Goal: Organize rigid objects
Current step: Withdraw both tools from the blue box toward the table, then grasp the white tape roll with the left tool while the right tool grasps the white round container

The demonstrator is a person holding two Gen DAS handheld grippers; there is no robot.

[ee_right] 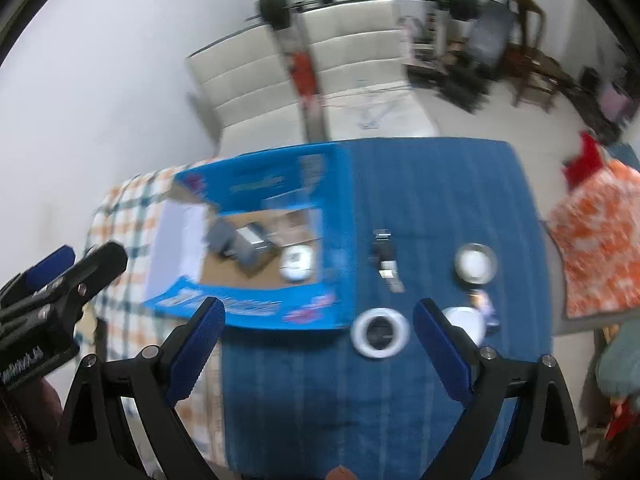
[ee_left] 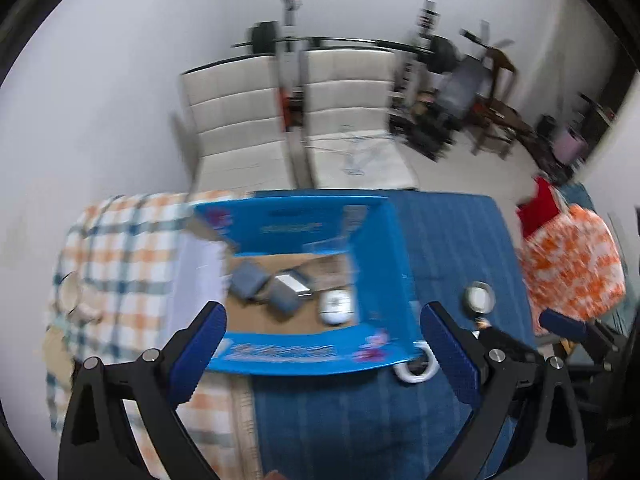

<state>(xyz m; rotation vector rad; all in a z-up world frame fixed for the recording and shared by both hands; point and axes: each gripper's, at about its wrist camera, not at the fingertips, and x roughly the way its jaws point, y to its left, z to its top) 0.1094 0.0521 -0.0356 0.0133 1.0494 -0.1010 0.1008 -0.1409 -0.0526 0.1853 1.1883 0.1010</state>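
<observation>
We've got both grippers spread wide, holding nothing: our right gripper (ee_right: pixel 318 322) hangs over the white plastic ring (ee_right: pixel 380 333), between its fingers, just right of the open blue cardboard box (ee_right: pixel 340 236); our left gripper (ee_left: pixel 322 326) faces that box.

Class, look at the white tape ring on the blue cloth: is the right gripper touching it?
Apart. The right wrist view shows the right gripper open, with blue cloth visible between the white tape ring and both fingers.

Both wrist views look down-forward over table, sharing blue box (ee_left: pixel 376 240) (ee_right: pixel 332 200)
</observation>
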